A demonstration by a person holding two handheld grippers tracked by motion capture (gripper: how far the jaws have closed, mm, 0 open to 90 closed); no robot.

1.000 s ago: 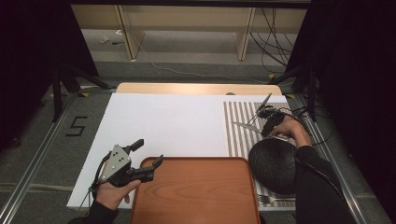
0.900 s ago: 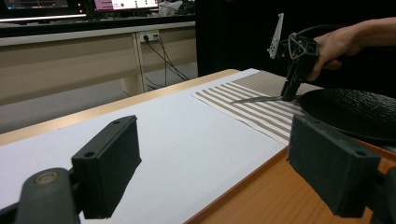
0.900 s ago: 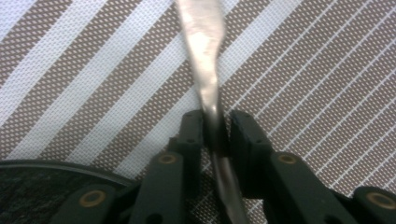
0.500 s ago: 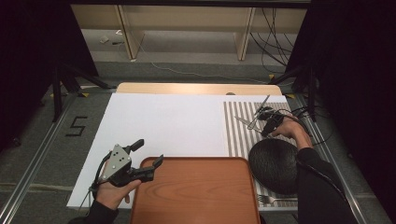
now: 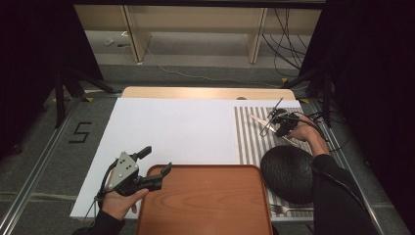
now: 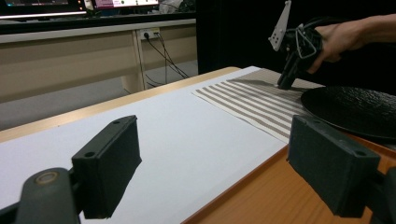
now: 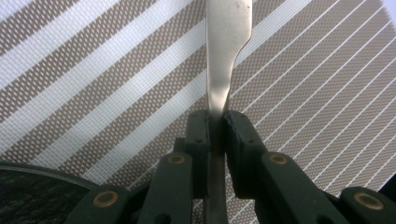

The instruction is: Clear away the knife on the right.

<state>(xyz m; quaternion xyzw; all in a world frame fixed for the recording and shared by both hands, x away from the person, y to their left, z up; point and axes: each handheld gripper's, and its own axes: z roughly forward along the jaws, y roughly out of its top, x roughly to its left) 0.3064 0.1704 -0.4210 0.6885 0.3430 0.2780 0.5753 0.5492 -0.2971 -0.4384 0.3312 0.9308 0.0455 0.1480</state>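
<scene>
**Right gripper clamped on the knife at the striped mat; left gripper waits open**

Over the last second very little has shifted. The right gripper [image 5: 274, 121] sat over the far part of the brown-and-white striped woven placemat [image 5: 252, 142] a second ago and sits there now, only slightly turned, while the left gripper [image 5: 152, 160] has stayed at the near-left corner of the reddish-brown wooden tray [image 5: 205, 200]. That stillness suggests the grasp has just been secured and the lift has not truly begun.

In the right gripper view, the two black jaws are pressed together on the narrow neck of a silver metal table knife [image 7: 226, 42], whose blade runs up and away over the placemat. The knife appears close to the mat, though whether it touches cannot be told. In the left gripper view the jaws stand wide apart with nothing between them, hovering over the edge of the tray and the white tabletop sheet [image 5: 171, 127].

Much is hard to read. In the high view the knife is a thin pale sliver beside the right hand [image 5: 306, 131]. The knife's handle end is cut off below the jaws. The round black textured plate [image 5: 288, 174] lies partly under the person's sleeve, and a silver fork [image 5: 288, 210] near the mat's front edge is half hidden behind it.
</scene>
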